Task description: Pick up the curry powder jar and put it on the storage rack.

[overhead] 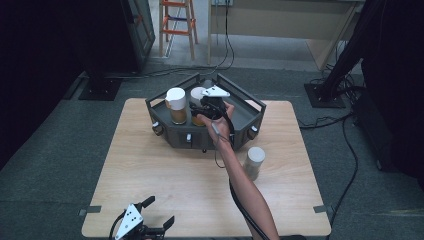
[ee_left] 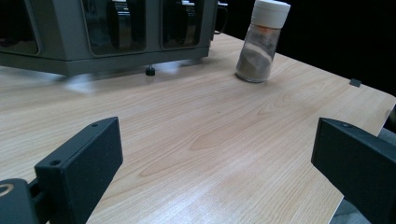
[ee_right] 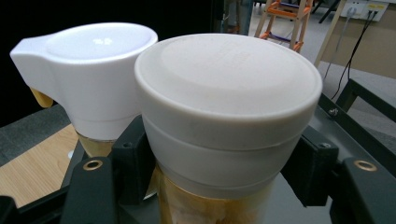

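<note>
Jar (ee_right: 224,121): white lid, in grey tray (overhead: 245,117), beside 2nd jar (overhead: 176,105).
R tool (overhead: 204,111): my jaws clamped on jar.
L tool (overhead: 152,222): my jaws apart, over worktop (overhead: 165,175).

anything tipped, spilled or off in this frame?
Nothing stands out. The two white-capped glass jars, one free and one clamped in the right gripper, stand upright in the dark grey metal tray. The third white-capped jar stands upright on the light wooden table. The left gripper rests open at the near edge.
</note>
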